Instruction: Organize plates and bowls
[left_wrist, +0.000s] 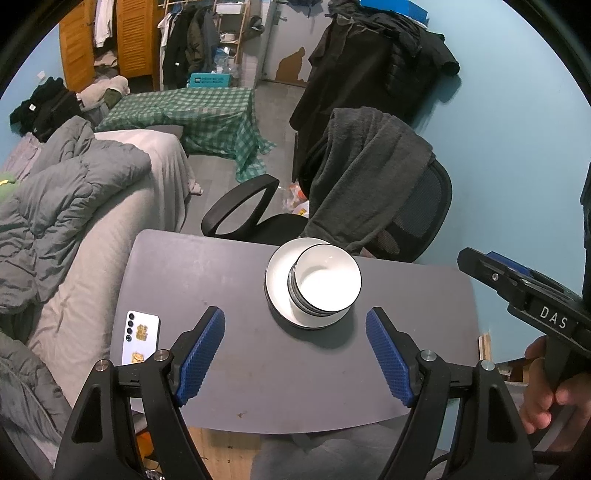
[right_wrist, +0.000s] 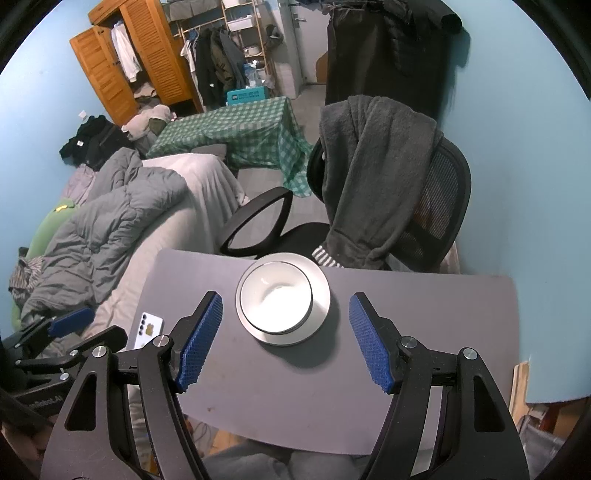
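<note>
— Bowls (left_wrist: 324, 284) are nested on the plates (left_wrist: 280, 273), all one pile near the far edge of the worktop (left_wrist: 207, 273), in front of the office chair (left_wrist: 417, 214). Why do you think they sit that way?

— Nesting keeps the small pieces inside the wide ones, so the pile has a broad base and takes one spot. From the left view you can see dark rims of several bowls stacked together; the top one sits toward the plate's right side, not centred.

— And your claws?

— Your left claw (left_wrist: 295, 354) hangs over the near worktop with its jaws spread and nothing between the blue pads. Your right claw (right_wrist: 286, 338) is the same: wide apart, empty, the pile framed between its fingers but apart from them. Both tilt downward toward the stack, which looks like a waiting pose.

— Anything in your way?

— Only a phone (left_wrist: 142, 338) lying at the left edge, well apart from the pile. To me the sorting looks close to finished.
</note>
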